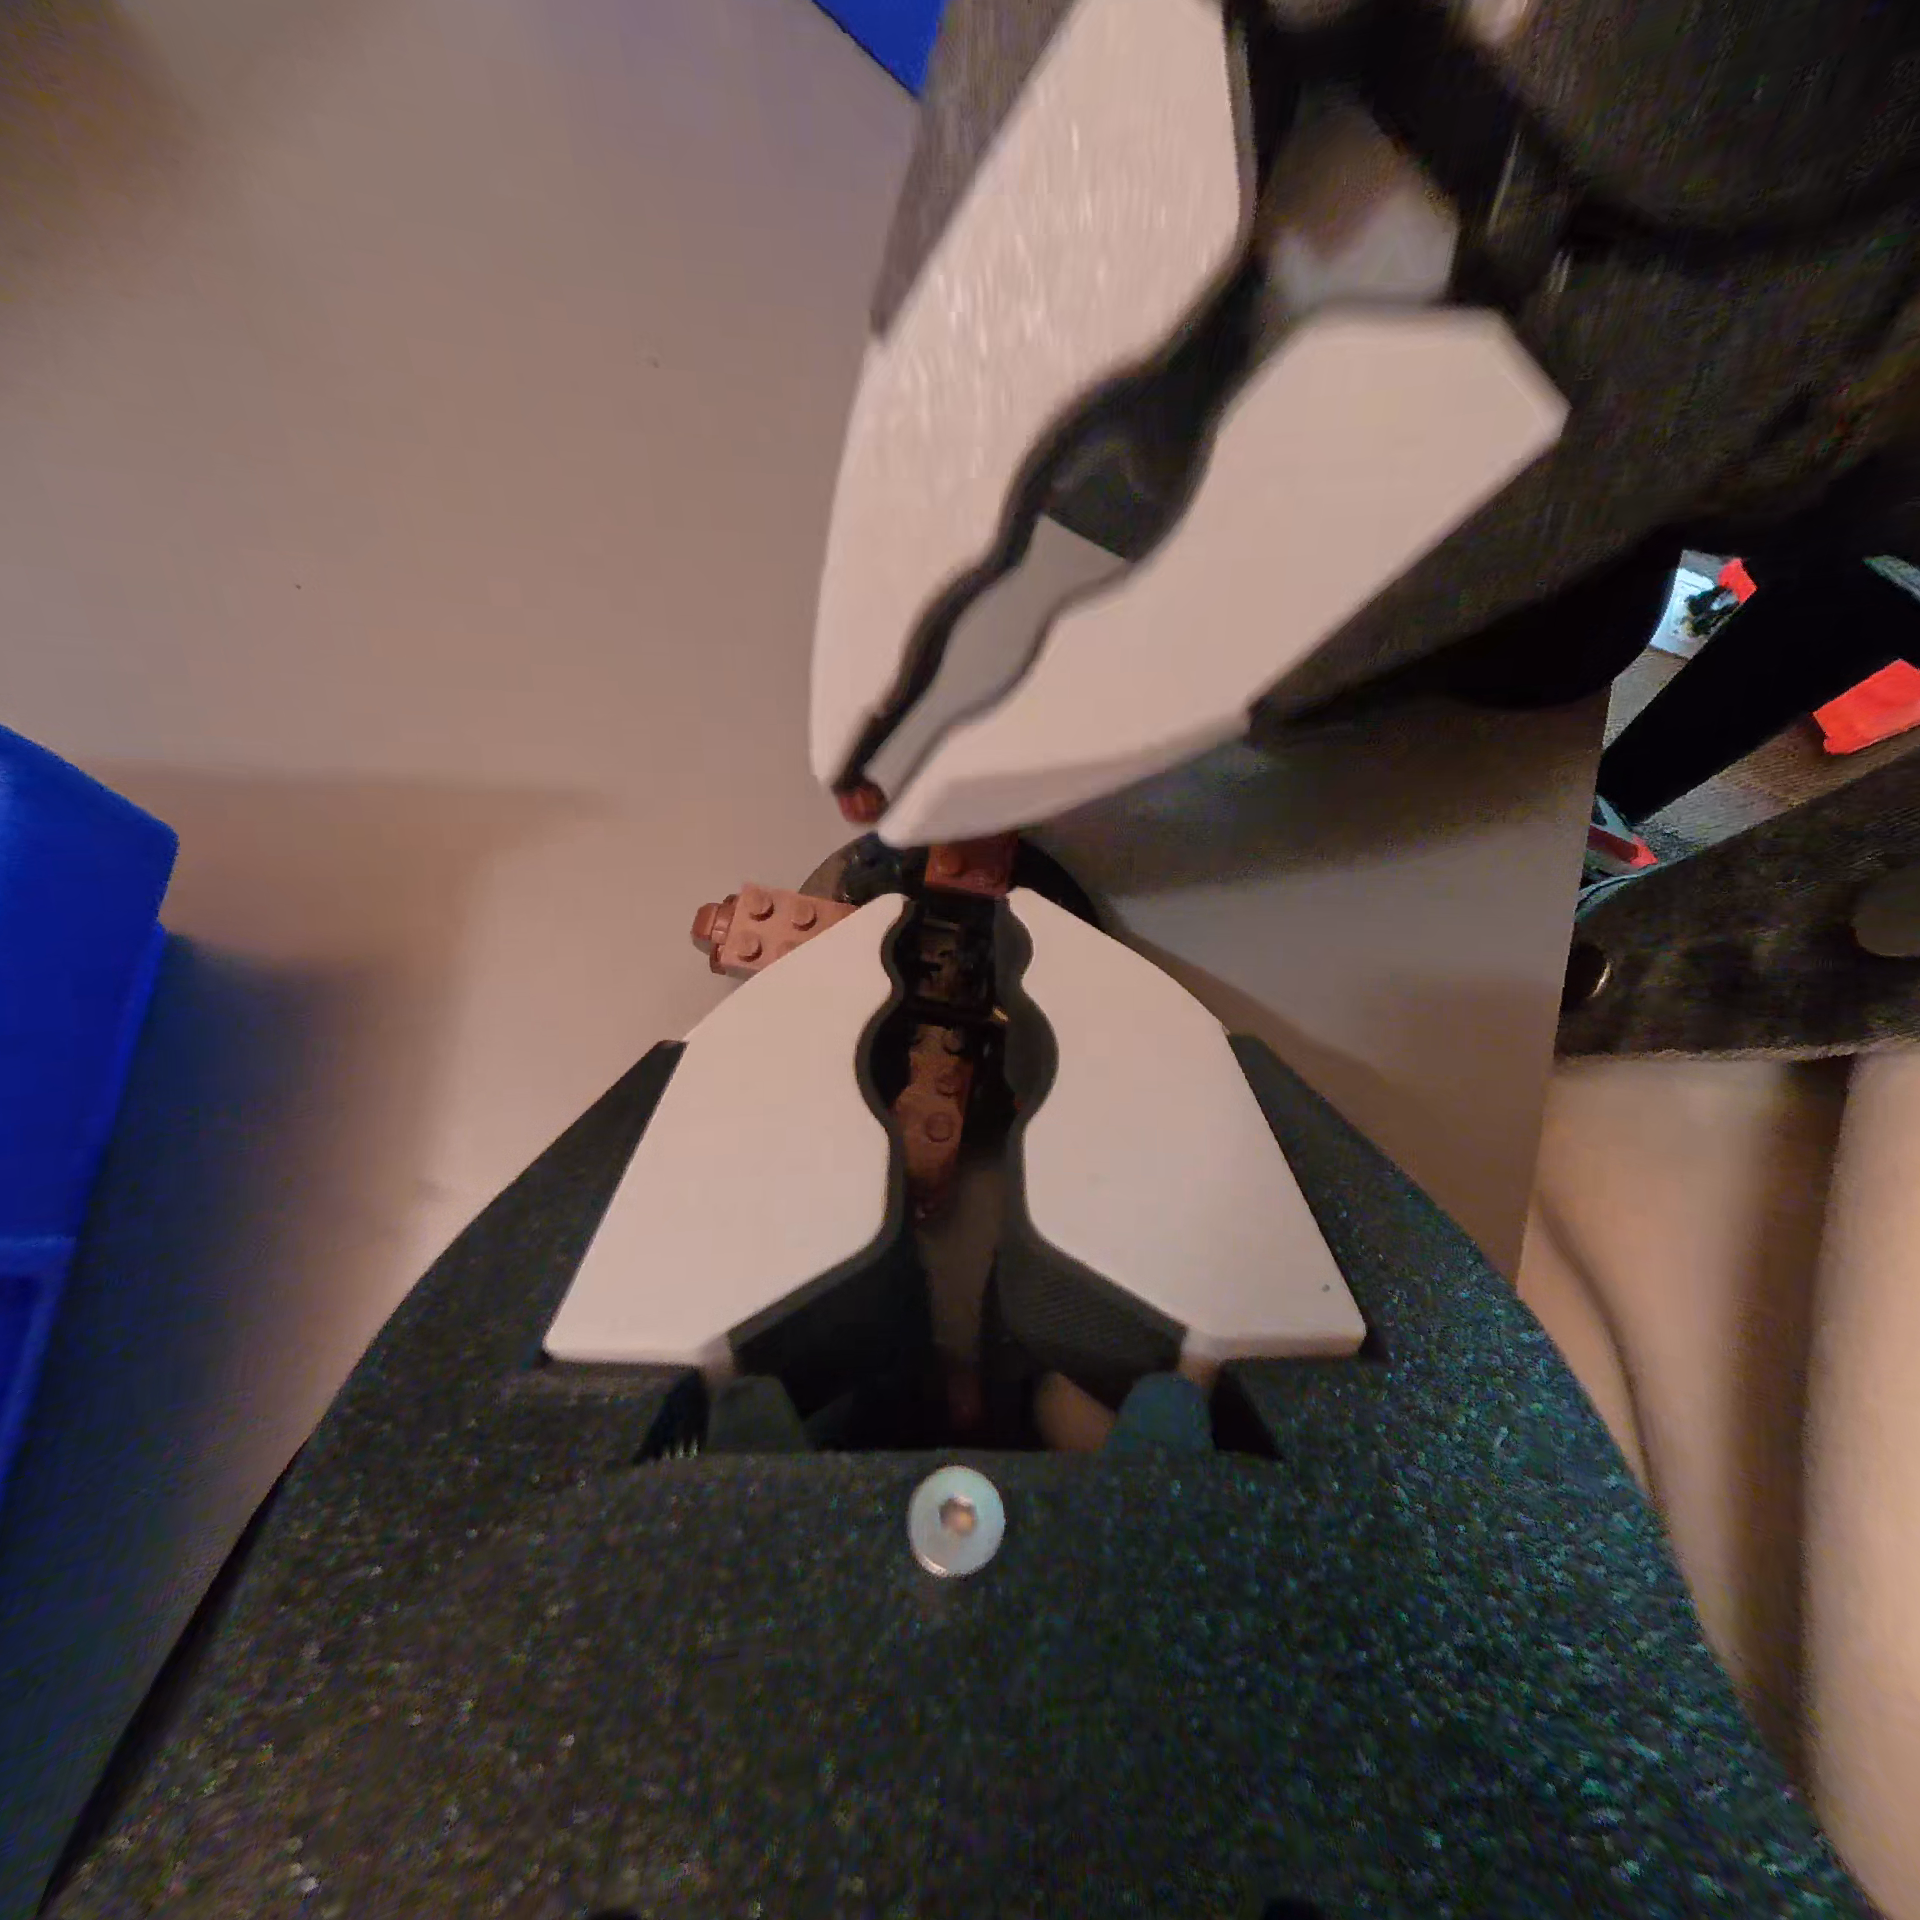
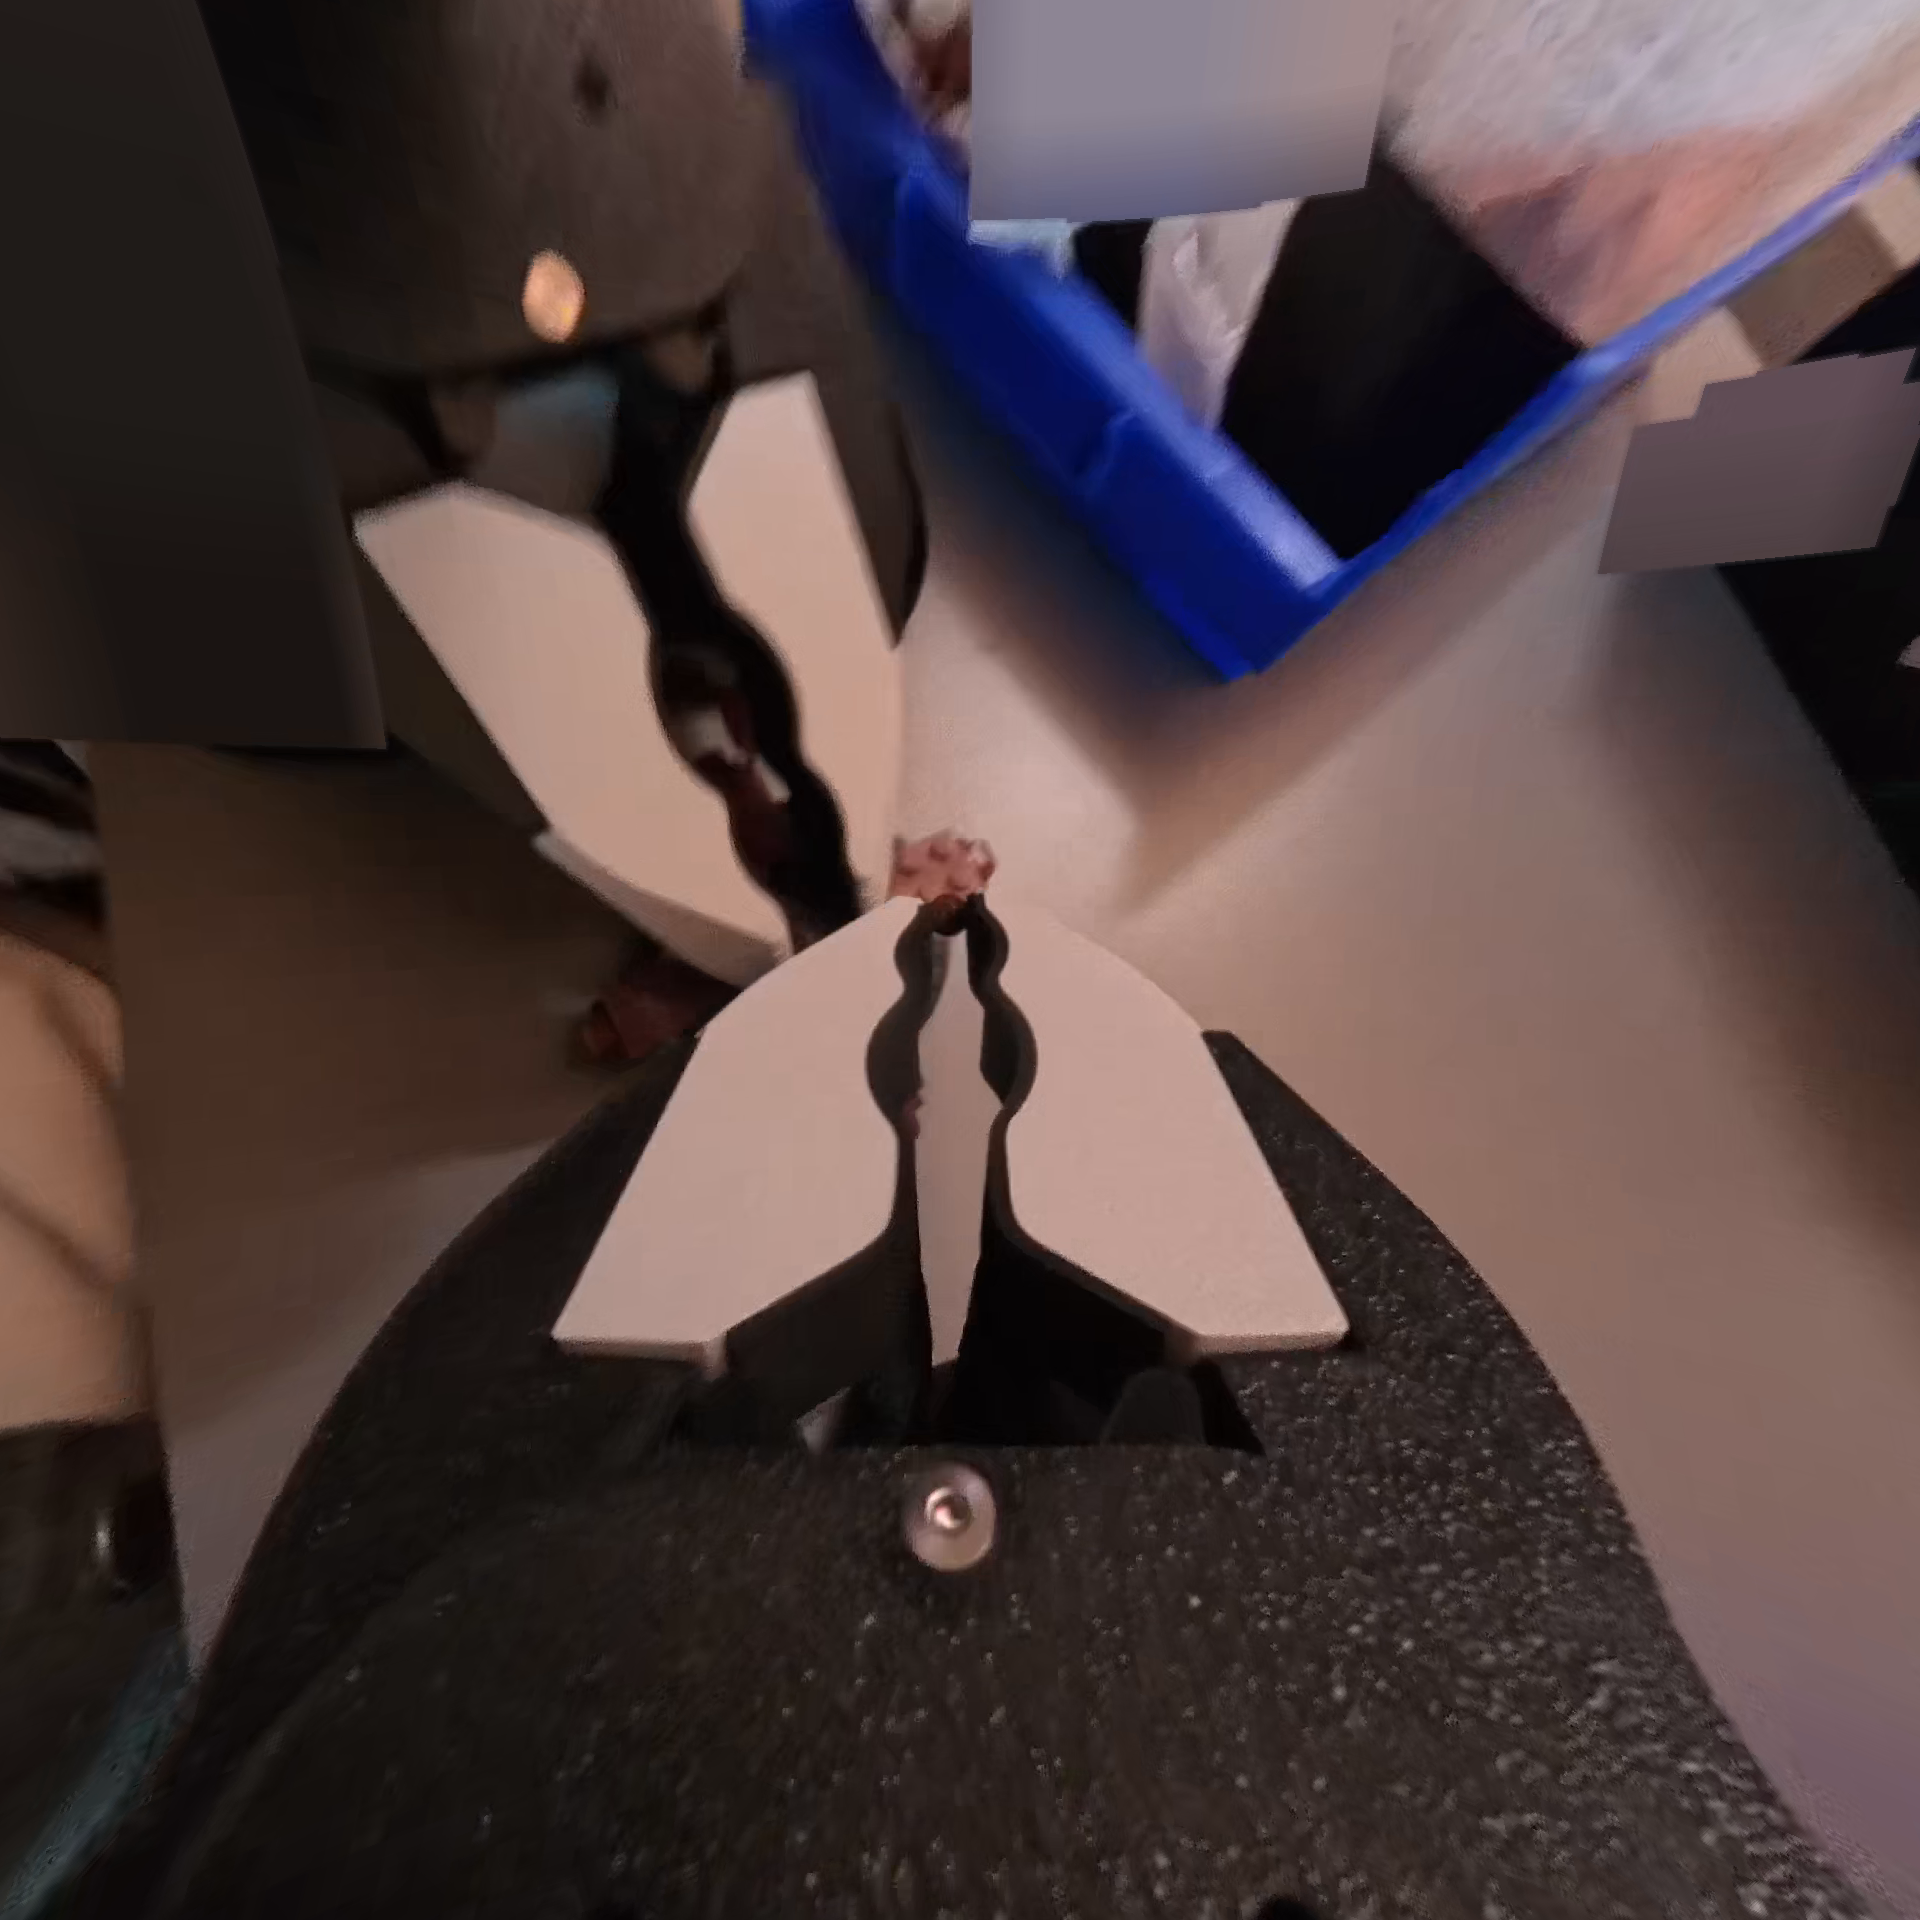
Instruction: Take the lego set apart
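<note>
Mid-disassembly: left gripper [image 1: 951, 914] clamping brown-black lego set [image 1: 945, 997], right gripper [image 2: 951, 914] pinching small brown piece [image 2: 943, 868]; more remaining.

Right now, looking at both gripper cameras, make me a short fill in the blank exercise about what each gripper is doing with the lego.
1. The left gripper is shut on the ____ and black lego set.
2. The right gripper pinches a small brown piece at its very ____.
3. The bin on the table is ____ in colour.

Missing words: brown; tips; blue
</note>
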